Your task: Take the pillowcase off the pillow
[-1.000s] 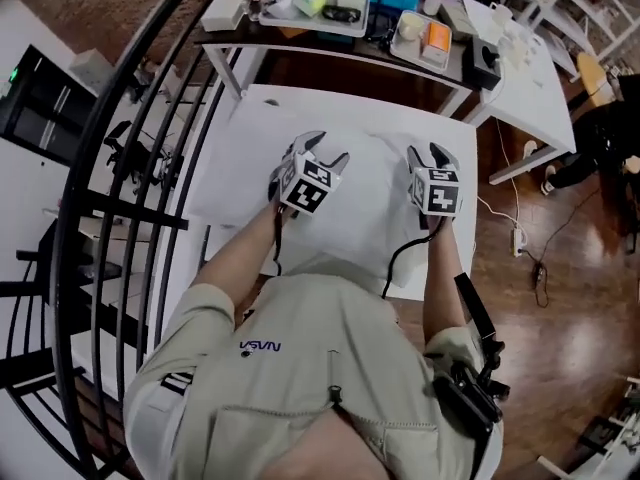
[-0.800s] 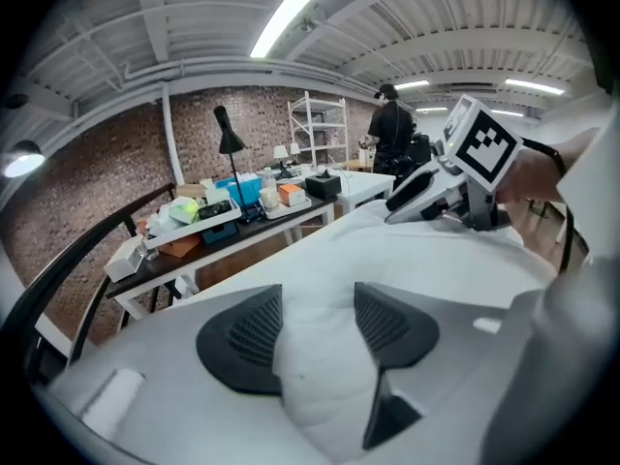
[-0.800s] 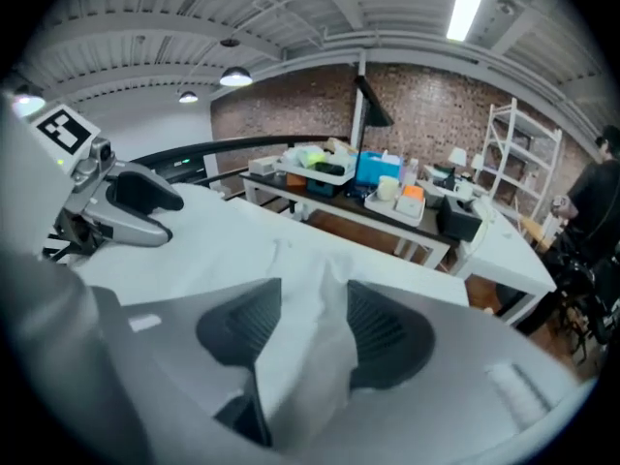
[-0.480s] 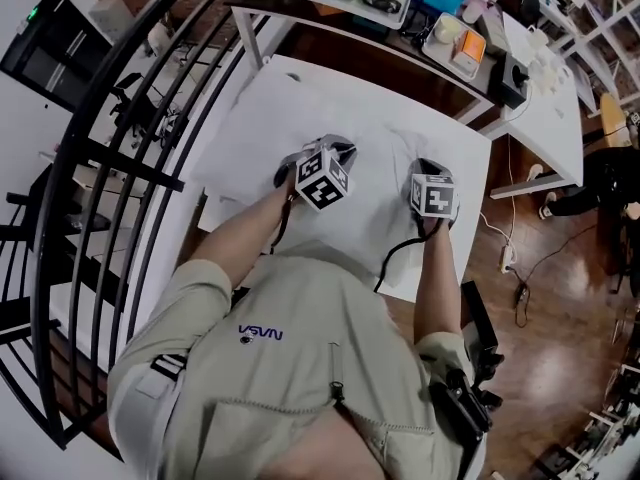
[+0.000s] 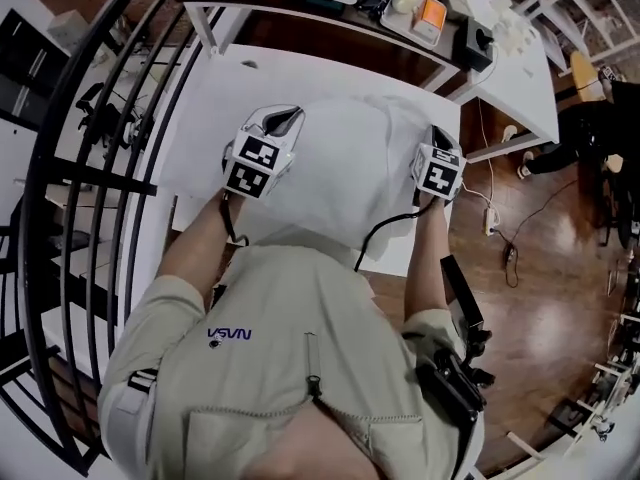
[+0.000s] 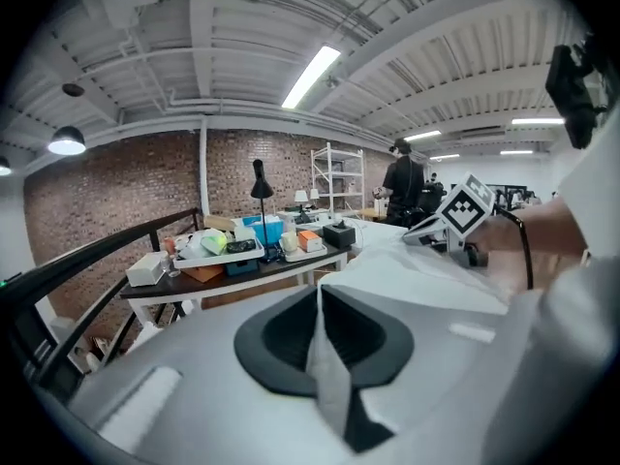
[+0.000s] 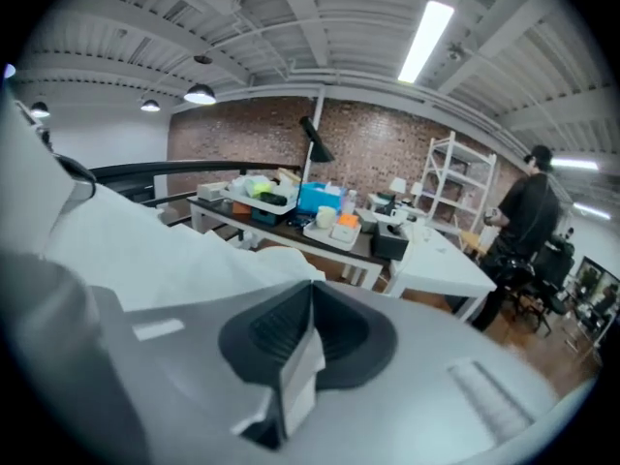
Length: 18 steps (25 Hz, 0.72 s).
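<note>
Pinching one pillowcase, left gripper, right gripper, both clamped

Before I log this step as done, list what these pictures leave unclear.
- The pillow: head view, the white pillowcase covers everything; whether it is inside cannot be told.
- Pillowcase's near edge: head view, hidden behind the person's torso.
- Things on the dark table: head view, too small, cut by the top edge.

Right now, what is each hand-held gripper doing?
Left hand-held gripper: shut on the pillowcase.
Right hand-held gripper: shut on the pillowcase too.
</note>
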Each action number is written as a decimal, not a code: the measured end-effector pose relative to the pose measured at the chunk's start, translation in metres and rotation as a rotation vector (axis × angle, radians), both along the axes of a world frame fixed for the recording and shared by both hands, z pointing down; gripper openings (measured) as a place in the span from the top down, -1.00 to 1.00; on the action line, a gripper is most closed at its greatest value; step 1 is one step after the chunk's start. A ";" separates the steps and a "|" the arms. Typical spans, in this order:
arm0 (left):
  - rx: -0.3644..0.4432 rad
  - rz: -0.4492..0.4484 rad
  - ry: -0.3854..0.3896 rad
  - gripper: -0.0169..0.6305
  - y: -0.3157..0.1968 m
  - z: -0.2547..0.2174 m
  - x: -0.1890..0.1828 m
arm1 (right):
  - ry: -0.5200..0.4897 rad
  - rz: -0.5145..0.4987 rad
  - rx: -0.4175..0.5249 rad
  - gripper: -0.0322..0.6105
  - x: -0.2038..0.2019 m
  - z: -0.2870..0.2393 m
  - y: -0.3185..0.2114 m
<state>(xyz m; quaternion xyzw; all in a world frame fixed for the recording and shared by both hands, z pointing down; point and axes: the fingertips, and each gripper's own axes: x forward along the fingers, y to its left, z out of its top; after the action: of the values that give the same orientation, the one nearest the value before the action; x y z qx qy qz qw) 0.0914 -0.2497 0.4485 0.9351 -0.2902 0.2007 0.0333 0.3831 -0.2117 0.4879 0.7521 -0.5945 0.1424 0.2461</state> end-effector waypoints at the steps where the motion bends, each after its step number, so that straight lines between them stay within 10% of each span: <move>1: 0.005 -0.023 0.017 0.89 -0.003 -0.002 -0.004 | 0.002 0.039 0.015 0.88 0.012 -0.004 0.004; 8: -0.057 -0.140 0.054 0.89 -0.030 0.015 -0.019 | -0.008 0.282 -0.003 0.88 0.083 0.001 0.043; 15: -0.044 -0.099 -0.067 0.80 -0.037 0.058 0.000 | -0.124 0.262 -0.134 0.86 0.074 0.072 0.060; 18: 0.005 -0.070 -0.043 0.73 -0.027 0.038 0.004 | -0.193 0.224 -0.091 0.54 0.063 0.075 0.062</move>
<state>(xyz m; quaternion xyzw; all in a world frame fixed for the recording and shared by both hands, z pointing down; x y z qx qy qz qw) 0.0959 -0.2771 0.4868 0.9199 -0.3239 0.2188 0.0316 0.4458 -0.1498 0.5626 0.7846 -0.5206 0.2676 0.2042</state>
